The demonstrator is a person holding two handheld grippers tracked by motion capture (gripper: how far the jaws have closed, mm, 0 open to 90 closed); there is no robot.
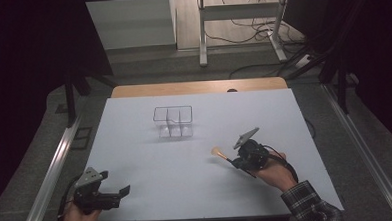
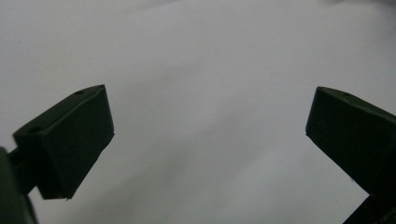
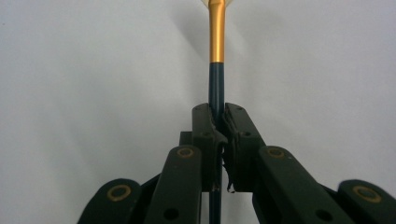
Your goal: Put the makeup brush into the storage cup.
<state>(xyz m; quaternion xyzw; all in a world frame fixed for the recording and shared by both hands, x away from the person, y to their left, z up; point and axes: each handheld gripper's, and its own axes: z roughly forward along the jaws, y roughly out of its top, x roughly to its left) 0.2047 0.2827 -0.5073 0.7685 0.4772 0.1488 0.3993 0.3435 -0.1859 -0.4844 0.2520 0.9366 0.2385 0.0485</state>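
A white table (image 1: 137,193) stands in the middle of a dim room, with a strip of bare wooden edge (image 1: 198,87) along its far side. Grey floor (image 1: 30,147) surrounds it, crossed by metal rails (image 1: 51,172) on both sides. Beyond, a lighter patch of floor holds a white desk frame (image 1: 240,18) and a tangle of black cables (image 1: 265,32). Dark shapes, perhaps curtains (image 1: 26,43), close both sides.
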